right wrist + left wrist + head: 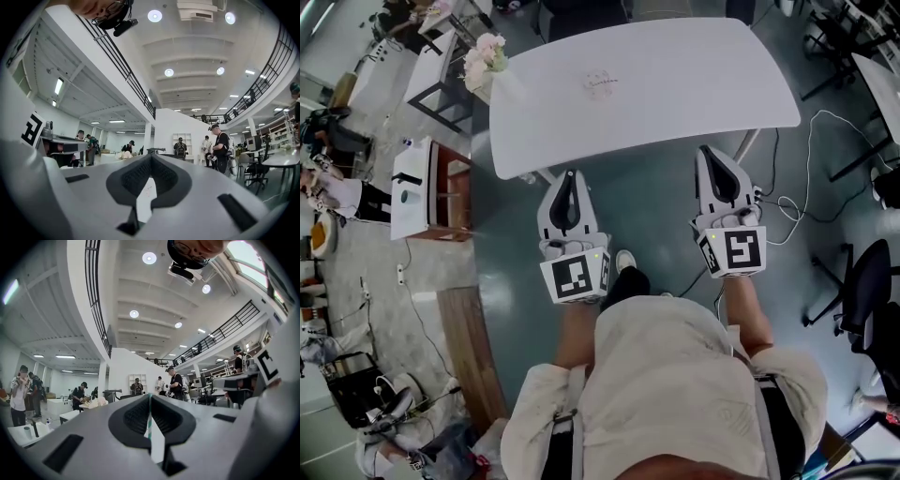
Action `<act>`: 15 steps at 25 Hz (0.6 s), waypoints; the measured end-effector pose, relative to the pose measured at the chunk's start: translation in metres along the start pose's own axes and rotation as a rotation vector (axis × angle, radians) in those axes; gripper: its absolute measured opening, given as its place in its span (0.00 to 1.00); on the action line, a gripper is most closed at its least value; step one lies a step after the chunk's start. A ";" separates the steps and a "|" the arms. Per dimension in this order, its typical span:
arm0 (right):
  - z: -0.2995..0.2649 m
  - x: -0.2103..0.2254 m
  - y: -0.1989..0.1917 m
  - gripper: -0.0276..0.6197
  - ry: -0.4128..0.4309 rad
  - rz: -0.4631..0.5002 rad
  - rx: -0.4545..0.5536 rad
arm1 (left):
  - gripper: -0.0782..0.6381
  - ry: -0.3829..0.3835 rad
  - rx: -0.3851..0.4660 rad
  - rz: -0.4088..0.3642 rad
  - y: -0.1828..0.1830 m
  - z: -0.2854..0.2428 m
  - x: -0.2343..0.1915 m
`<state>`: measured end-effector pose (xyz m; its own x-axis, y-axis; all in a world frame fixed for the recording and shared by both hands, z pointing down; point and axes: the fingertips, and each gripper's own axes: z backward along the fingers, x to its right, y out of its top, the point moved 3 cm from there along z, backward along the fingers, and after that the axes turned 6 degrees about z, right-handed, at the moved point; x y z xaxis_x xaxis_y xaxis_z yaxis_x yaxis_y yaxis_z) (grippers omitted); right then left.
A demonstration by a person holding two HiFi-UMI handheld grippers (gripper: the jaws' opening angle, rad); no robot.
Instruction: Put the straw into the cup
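Straw (149,416): I found it only in the left gripper view, a thin green-and-white striped tube standing upright in the seam where the two jaws of the left gripper (150,397) met, so that gripper was pinched closed around it. In the head view I could not pick the straw out.

Far to the left in that view stood a low white cabinet (411,192), and a bunch of pale flowers (486,54) sat by the far left corner of the white table (694,84). The left gripper (571,176) was held just short of the table's near edge, jaws pointing toward it, above the dark floor (656,206). On the tabletop, well beyond both grippers, lay a small faint pinkish shape (600,82); I could not tell whether it was a cup. A shoe (625,261) showed on the floor between the grippers.

The right gripper (706,150) was held at the table's near edge, apart from the left one. In the right gripper view, the right gripper (151,158) had its jaws pressed together with nothing between them. Further right, cables (806,202) trailed over the floor beside a dark chair (870,281)
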<state>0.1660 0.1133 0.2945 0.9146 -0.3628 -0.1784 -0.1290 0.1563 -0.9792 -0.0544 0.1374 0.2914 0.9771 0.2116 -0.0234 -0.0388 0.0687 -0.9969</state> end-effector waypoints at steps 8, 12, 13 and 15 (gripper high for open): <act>-0.101 -0.032 0.002 0.05 0.003 0.027 -0.024 | 0.13 -0.011 -0.006 0.038 -0.003 -0.070 -0.082; -0.140 -0.049 0.000 0.05 -0.001 0.046 -0.044 | 0.13 -0.021 -0.008 0.064 -0.008 -0.097 -0.119; -0.148 -0.052 -0.002 0.05 -0.005 0.047 -0.049 | 0.13 -0.024 -0.009 0.067 -0.010 -0.103 -0.126; -0.163 -0.056 -0.004 0.05 -0.014 0.049 -0.056 | 0.13 -0.033 -0.012 0.073 -0.012 -0.115 -0.138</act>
<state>0.0530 -0.0167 0.2924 0.9120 -0.3430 -0.2250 -0.1944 0.1216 -0.9734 -0.1649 -0.0052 0.2979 0.9641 0.2482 -0.0942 -0.1075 0.0406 -0.9934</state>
